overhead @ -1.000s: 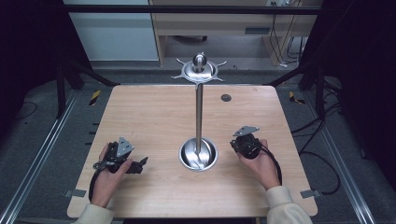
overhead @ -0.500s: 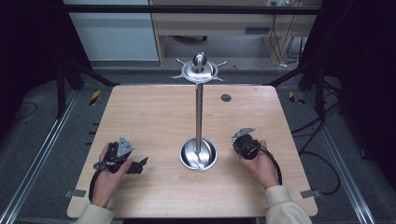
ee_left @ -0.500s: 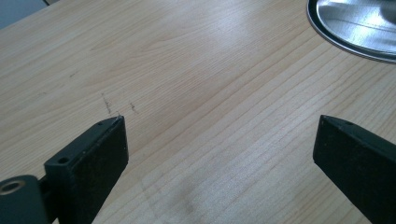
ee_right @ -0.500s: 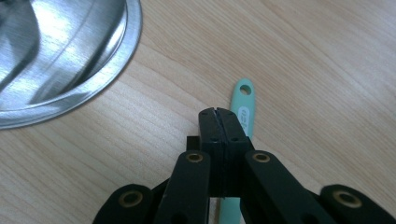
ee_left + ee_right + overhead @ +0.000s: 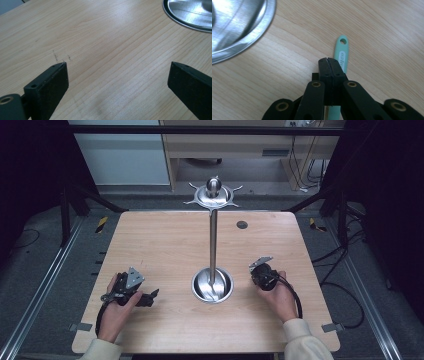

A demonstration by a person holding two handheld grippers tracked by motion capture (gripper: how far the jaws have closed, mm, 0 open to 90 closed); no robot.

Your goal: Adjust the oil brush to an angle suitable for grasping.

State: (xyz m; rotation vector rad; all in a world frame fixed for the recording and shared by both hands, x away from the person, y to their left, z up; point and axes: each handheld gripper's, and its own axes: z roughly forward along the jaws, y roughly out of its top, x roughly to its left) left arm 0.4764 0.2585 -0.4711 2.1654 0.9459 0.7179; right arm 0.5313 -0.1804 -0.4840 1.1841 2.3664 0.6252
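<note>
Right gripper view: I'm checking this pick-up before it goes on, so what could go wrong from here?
1. The right gripper is shut, its fingers pressed together over the green handle, apparently not around it; lifting now would likely leave the handle on the table.
2. The metal base of the tall stand lies close by; a sideways sweep to reopen could bump it and rock the stand.
</note>
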